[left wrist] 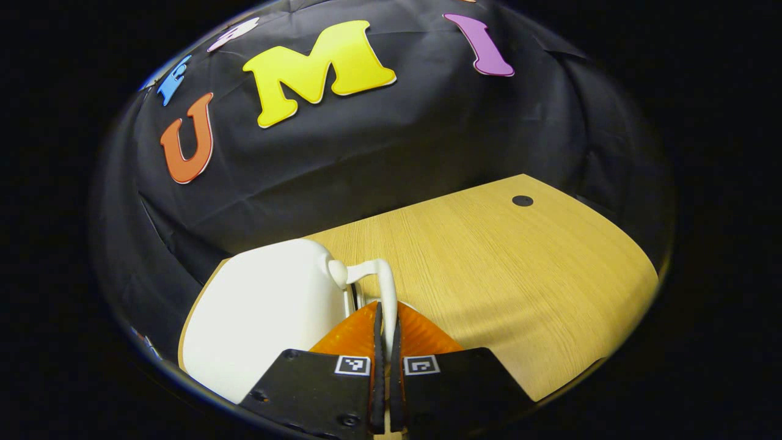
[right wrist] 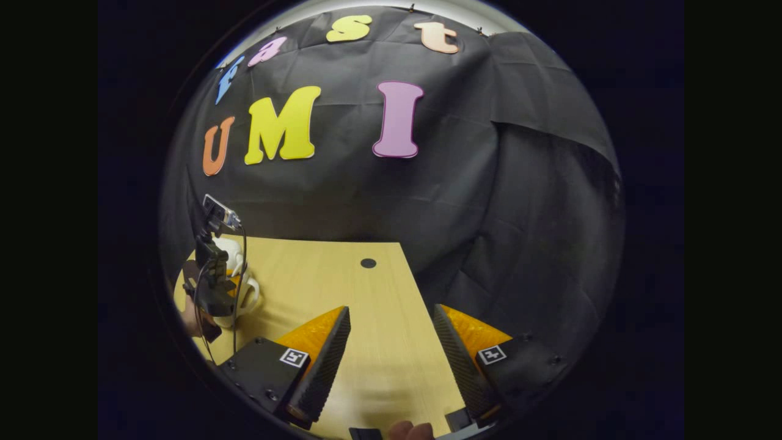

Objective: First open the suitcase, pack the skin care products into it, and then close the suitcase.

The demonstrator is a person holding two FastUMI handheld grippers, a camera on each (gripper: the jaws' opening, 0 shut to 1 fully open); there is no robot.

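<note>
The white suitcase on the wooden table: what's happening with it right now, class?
A person holds a gripper in each hand. The left gripper has its jaws shut on the handle of the small white suitcase, which sits at one end of the wooden table. The right gripper hangs open above bare tabletop, holding nothing.

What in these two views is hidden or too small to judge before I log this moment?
- Suitcase, left gripper view: the left gripper, shut on its handle, and the lower edge hide the near side; lid state unclear.
- Suitcase, right gripper view: small, behind the left gripper.
- Table: near end cut off behind the open right gripper.
</note>
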